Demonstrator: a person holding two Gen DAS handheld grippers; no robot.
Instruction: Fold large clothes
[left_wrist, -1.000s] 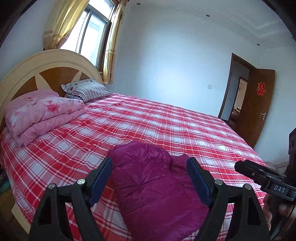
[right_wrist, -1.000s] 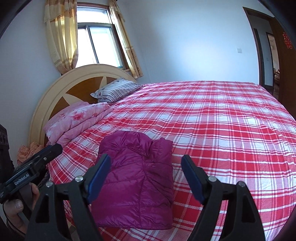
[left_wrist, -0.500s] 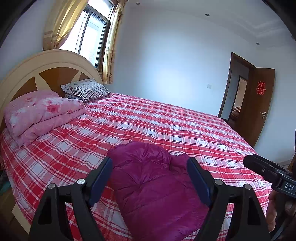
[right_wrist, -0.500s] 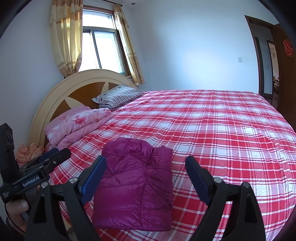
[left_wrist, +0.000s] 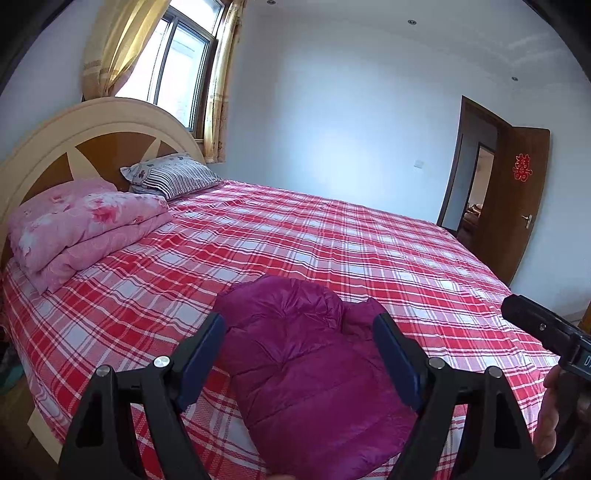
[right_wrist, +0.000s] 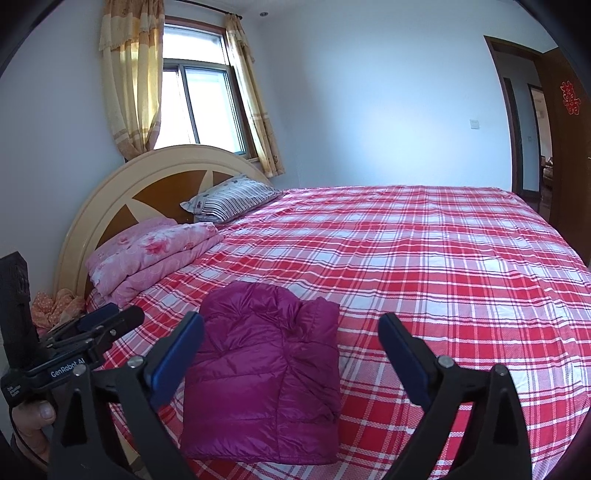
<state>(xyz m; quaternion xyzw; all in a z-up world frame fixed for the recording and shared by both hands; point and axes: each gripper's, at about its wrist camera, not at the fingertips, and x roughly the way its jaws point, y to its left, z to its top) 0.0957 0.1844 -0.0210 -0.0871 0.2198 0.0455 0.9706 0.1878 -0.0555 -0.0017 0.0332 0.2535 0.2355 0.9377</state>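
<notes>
- Both claws hang above the near edge of the bed (right_wrist: 443, 266), tipped a bit downward and aimed out across it.
- Left claw (left_wrist: 299, 354): jaws spread wide, nothing pinched. The purple puffer jacket (left_wrist: 314, 376) shows in the gap between its blue pads (left_wrist: 393, 360), but it's lying on the bed below them, not held.
- Right claw (right_wrist: 291, 354): jaws wide apart too, and they've just been opening further. Nothing is clamped; the jacket (right_wrist: 266, 376) sits under the left finger's side, and there's bare plaid sheet under the other.
- In the right wrist view the left claw (right_wrist: 107, 321) pokes in at the lower left, with a person's thumb (right_wrist: 37, 413) wrapped round its handle. In the left wrist view the right claw's black tip (left_wrist: 535, 325) and a bit of hand (left_wrist: 550, 413) sit at the right edge.
- The jacket is already folded into a chunky rectangle, resting flat on the red-and-white plaid sheet near the bed's closest edge. Its long axis runs from the near edge toward the middle of the bed, roughly in line with where the claws point. The puffy rounded end faces away from the cameras.
- Well apart from it, up by the headboard (right_wrist: 155, 173), are a folded pink quilt (right_wrist: 155, 251) and a striped pillow (right_wrist: 236, 197).
</notes>
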